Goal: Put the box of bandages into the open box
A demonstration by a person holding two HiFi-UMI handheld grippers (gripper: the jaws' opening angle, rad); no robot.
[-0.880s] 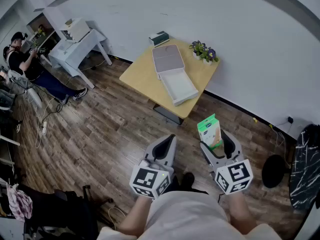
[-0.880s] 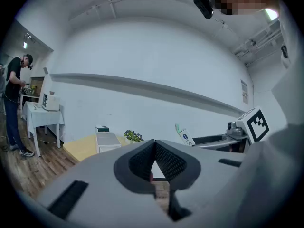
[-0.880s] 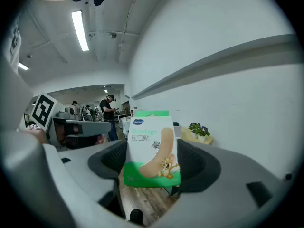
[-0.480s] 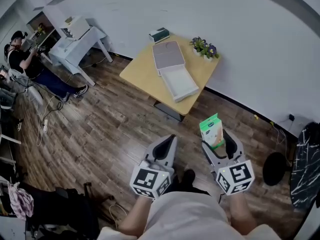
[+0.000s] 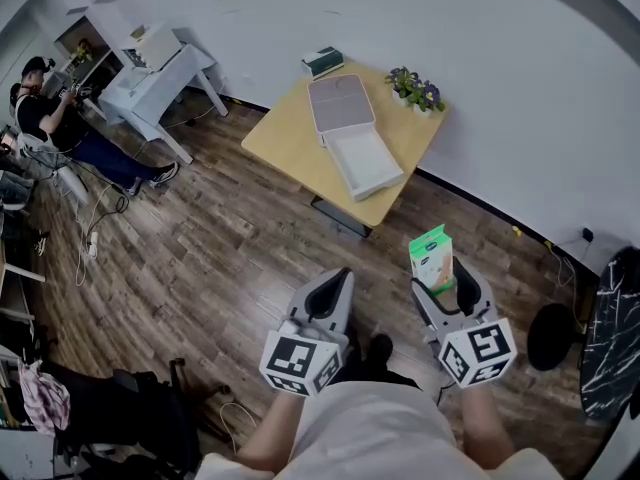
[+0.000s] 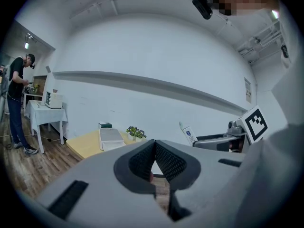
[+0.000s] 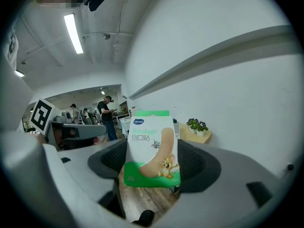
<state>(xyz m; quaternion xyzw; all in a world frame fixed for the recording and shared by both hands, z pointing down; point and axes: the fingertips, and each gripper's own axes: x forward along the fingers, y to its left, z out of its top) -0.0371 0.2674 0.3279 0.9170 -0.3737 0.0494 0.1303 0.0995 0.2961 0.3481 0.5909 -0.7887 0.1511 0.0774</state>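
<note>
The right claw clamps the box of bandages, jaws wide. The left claw is closed, empty. The open box sits on the desk.

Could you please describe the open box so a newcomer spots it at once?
On the yellow table by the white wall, the open box lies mid-table. It alone is a shallow white tray with a flat grey lid; the small dark box and plant sit behind.
</note>
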